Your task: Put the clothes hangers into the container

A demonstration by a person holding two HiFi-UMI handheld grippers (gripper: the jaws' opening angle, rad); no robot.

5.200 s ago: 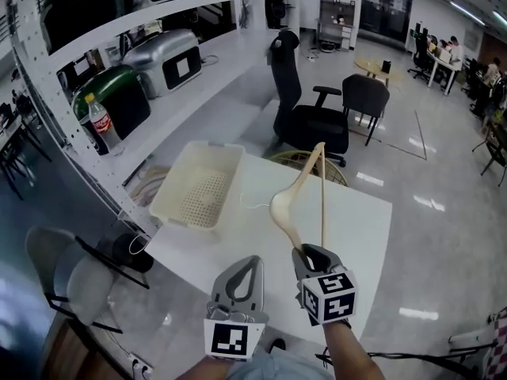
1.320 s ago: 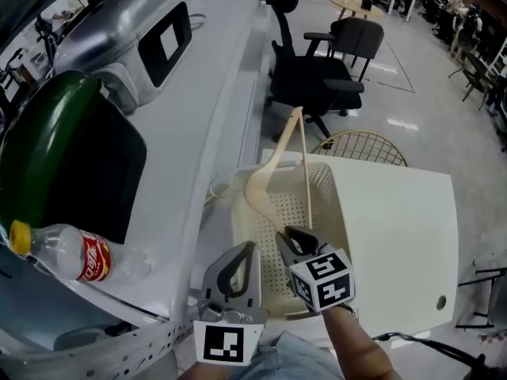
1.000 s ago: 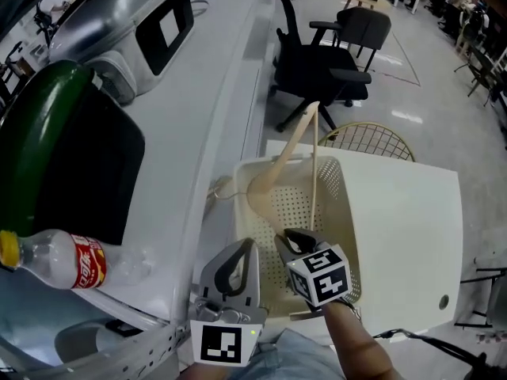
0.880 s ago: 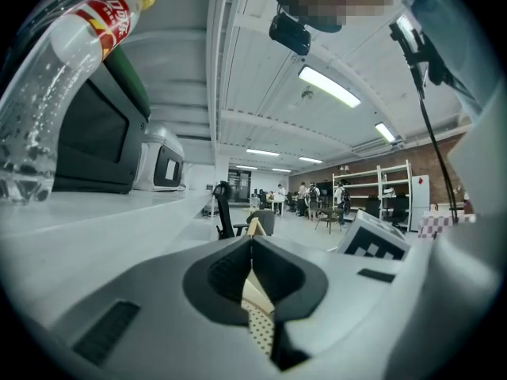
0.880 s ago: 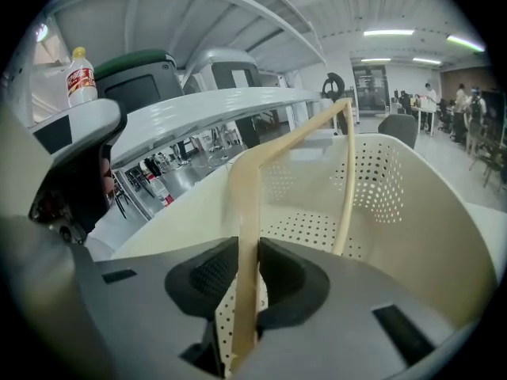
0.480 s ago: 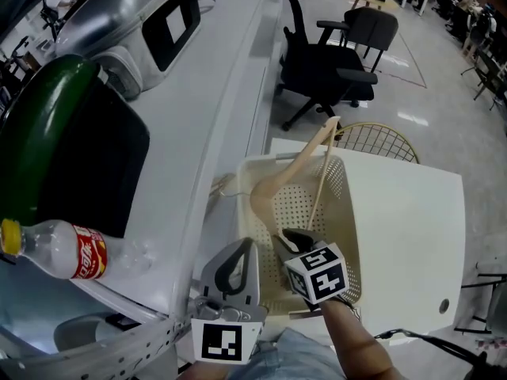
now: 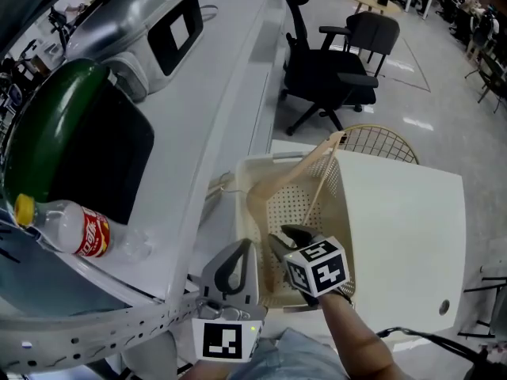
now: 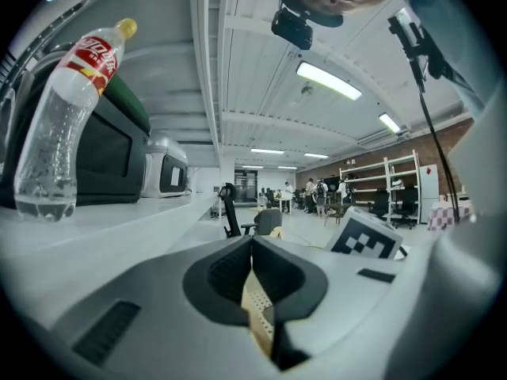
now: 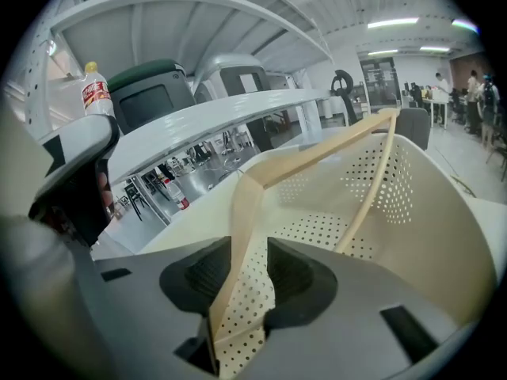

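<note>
My right gripper [image 7: 281, 242] has just been opening wide, freeing the hanger [image 9: 317, 152] that leans inside the container [image 7: 342, 212]; I judge only withdrawing remains.

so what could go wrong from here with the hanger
The right gripper has just been opening, but the hanger is between its jaws, so pulling back could drag it out. The hanger's far end pokes over the basket rim, so it may tip out or stay propped.
</note>
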